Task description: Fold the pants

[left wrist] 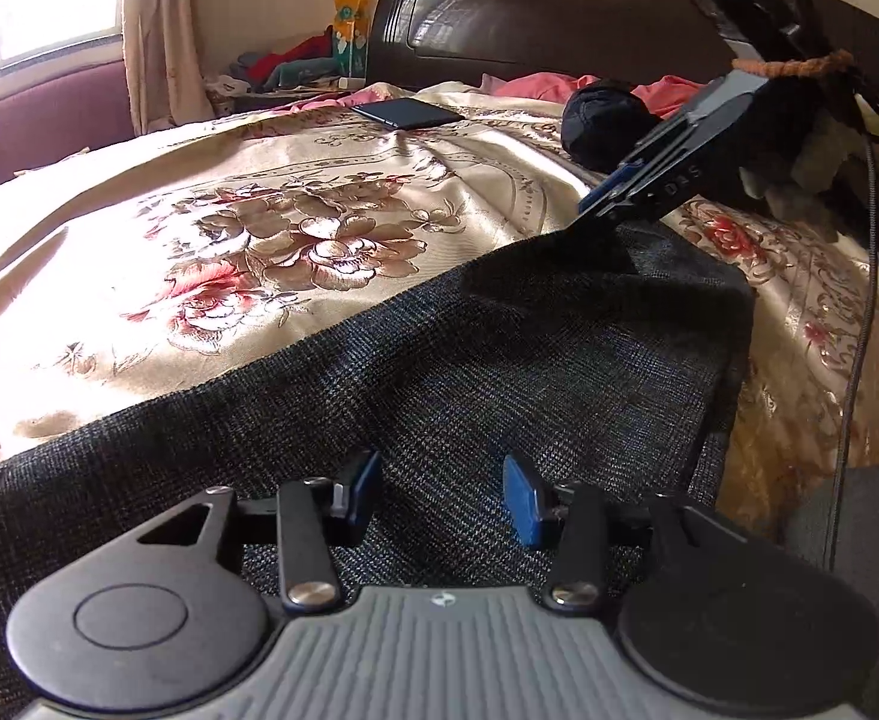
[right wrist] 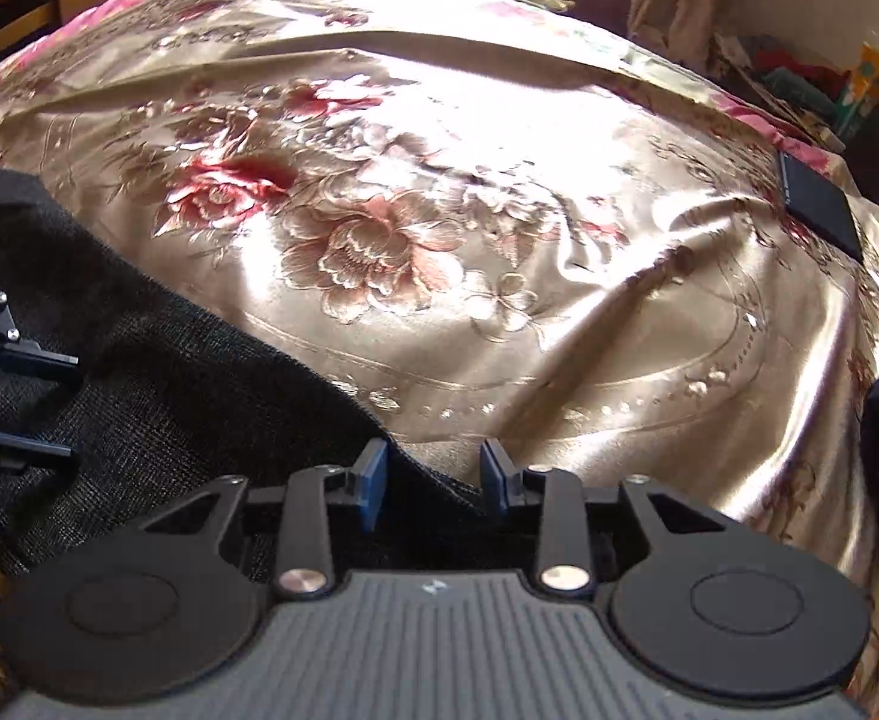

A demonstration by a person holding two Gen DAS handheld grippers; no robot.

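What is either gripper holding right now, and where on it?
Nothing: left gripper and right gripper are open over the pants.

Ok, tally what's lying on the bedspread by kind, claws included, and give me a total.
Pants: 1
Phone: 1
Black bundle: 1
Claws: 2, left claw and right claw
Total: 5
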